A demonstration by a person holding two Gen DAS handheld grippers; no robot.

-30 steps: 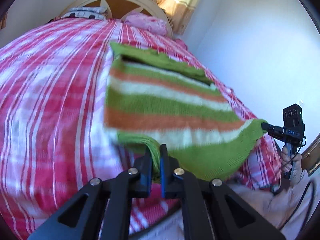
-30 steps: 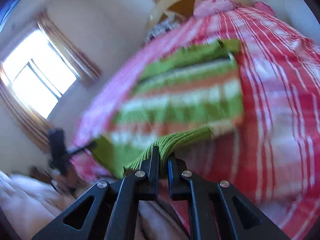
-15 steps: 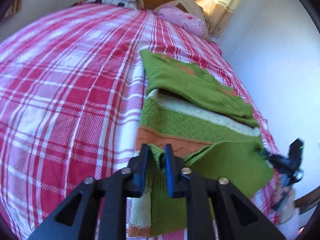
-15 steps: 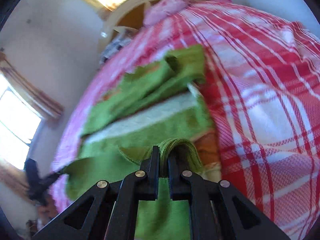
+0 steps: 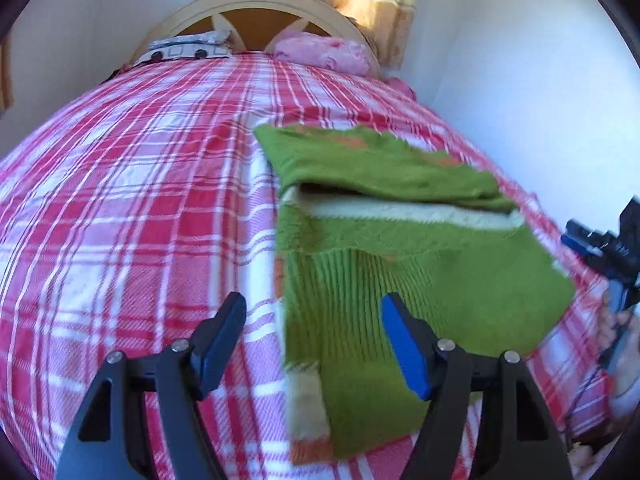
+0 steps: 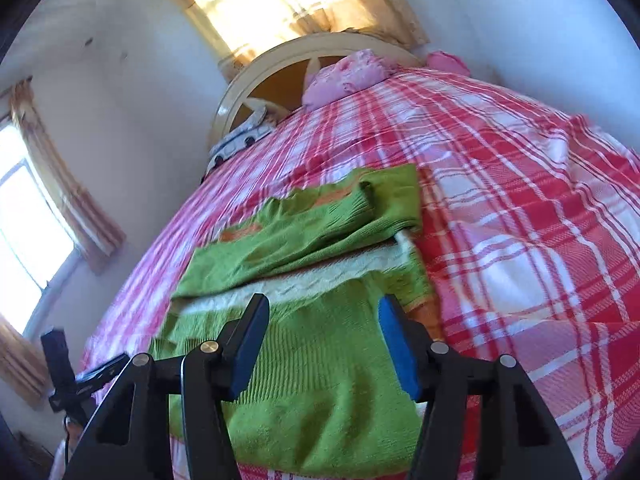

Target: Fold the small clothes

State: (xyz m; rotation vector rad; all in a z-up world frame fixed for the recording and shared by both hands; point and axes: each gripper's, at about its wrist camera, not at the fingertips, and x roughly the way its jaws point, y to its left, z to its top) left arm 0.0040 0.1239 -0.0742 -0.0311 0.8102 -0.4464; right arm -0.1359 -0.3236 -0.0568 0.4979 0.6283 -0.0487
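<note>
The green knitted sweater with orange and cream stripes (image 5: 400,264) lies folded on the red-and-white plaid bedspread (image 5: 132,208). Left gripper (image 5: 312,340) and right gripper (image 6: 322,344) have just been opening; jaws apart, gripping nothing. No legible writing.

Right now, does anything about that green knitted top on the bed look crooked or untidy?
Slightly. The green sweater lies folded on the checked bedspread, but its layers don't line up: a cream and orange strip sticks out along one edge, and the folded top part sits skewed. Nothing looks damaged.
</note>
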